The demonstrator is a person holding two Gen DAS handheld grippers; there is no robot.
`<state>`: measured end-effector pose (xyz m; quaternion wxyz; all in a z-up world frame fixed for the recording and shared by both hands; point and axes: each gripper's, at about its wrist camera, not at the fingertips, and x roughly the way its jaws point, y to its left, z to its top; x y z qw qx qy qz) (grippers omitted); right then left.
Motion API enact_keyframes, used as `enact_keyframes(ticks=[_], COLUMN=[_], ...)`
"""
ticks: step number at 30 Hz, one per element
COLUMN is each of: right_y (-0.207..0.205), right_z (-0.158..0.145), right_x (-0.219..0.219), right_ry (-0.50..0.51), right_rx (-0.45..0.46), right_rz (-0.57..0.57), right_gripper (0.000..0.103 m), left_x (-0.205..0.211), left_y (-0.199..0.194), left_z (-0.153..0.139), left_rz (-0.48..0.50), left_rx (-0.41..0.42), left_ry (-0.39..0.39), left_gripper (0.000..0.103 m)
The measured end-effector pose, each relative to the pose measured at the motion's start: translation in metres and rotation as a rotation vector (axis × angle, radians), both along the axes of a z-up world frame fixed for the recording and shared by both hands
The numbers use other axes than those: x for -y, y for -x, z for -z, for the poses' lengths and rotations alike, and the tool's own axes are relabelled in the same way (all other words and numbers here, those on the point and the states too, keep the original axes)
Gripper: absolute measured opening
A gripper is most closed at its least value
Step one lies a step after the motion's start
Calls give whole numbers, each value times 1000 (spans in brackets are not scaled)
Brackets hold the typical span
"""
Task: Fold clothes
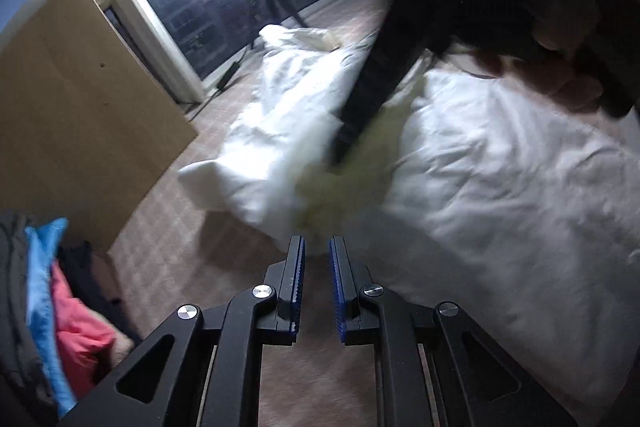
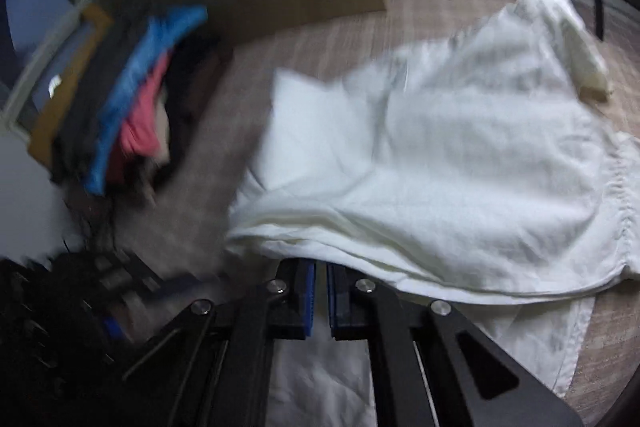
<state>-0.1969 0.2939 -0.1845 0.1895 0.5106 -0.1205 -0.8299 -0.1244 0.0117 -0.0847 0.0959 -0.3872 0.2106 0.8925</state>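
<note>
Underfoot, a pale wood-patterned floor point(image 1: 168, 251) carries everything. Across it sprawls a white garment point(image 2: 460, 163), rumpled, with its near hem draped over the fingertips of the right gripper point(image 2: 321, 269), whose jaws are closed on that hem. A tan cardboard panel point(image 1: 80, 115) leans at the left, and beside it sits a pile of clothes point(image 2: 132, 99) in blue, pink and dark cloth. The left gripper point(image 1: 317, 245) hangs at the garment's edge, jaws slightly parted with nothing pressed between its blue pads point(image 1: 336, 291). No label or writing is legible; the right view is blurred.
</note>
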Motion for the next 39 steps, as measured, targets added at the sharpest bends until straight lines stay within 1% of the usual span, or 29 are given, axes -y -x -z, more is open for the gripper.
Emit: enact_keyframes(ticks=[1, 4, 7, 8, 11, 12, 14, 16, 19, 21, 23, 25, 27, 29, 31, 33, 35, 39], right_y=[-2, -1, -3, -4, -3, 0, 2, 1, -1, -3, -1, 3, 11, 15, 15, 14, 18, 22], right_z=[-8, -12, -18, -23, -36, -36, -36, -34, -27, -21, -6, 8, 21, 16, -2, -18, -22, -17], right_x=[-3, -5, -9, -13, -20, -22, -26, -25, -23, -22, -19, -13, -4, -5, -9, -15, -18, -15], right_ry=[21, 35, 41, 42, 38, 53, 72, 68, 77, 78, 84, 92, 102, 154, 196, 203, 195, 195], right_rx=[-39, -54, -83, -106, -155, -144, -126, -125, -110, -91, -50, -11, 27, 13, -54, -114, -109, -82], right_rz=[23, 44, 69, 78, 118, 115, 108, 103, 92, 85, 68, 43, 11, 28, 37, 36, 33, 11], right_gripper=[5, 5, 5, 5, 5, 5, 5, 5, 5, 5, 7, 7, 7, 7, 7, 7, 7, 7], left_x=[-3, -8, -6, -5, 6, 8, 8, 2, -2, 4, 17, 28, 29, 29, 28, 26, 26, 29], left_y=[5, 19, 35, 41, 50, 49, 44, 38, 25, 24, 21, 19, 19, 20, 21, 27, 35, 45], left_z=[1, 2, 1, 2, 14, 16, 17, 15, 8, 5, 1, -2, -3, -3, -2, 2, 7, 5], left_rz=[-2, -24, -75, -104, -196, -210, -208, -195, -178, -192, -235, -249, -236, -219, -202, -194, -191, -186], left_rx=[-8, -27, -60, -70, -57, -54, -56, -66, -91, -89, -95, -73, -65, -60, -52, -41, -25, -15], left_ry=[-14, -66, -126, -122, -104, -100, -80, -36, -12, -16, -19, -59, -79, -93, -101, -106, -131, -230], left_gripper=[14, 14, 14, 14, 13, 13, 13, 14, 18, 18, 19, 19, 20, 20, 23, 23, 23, 24])
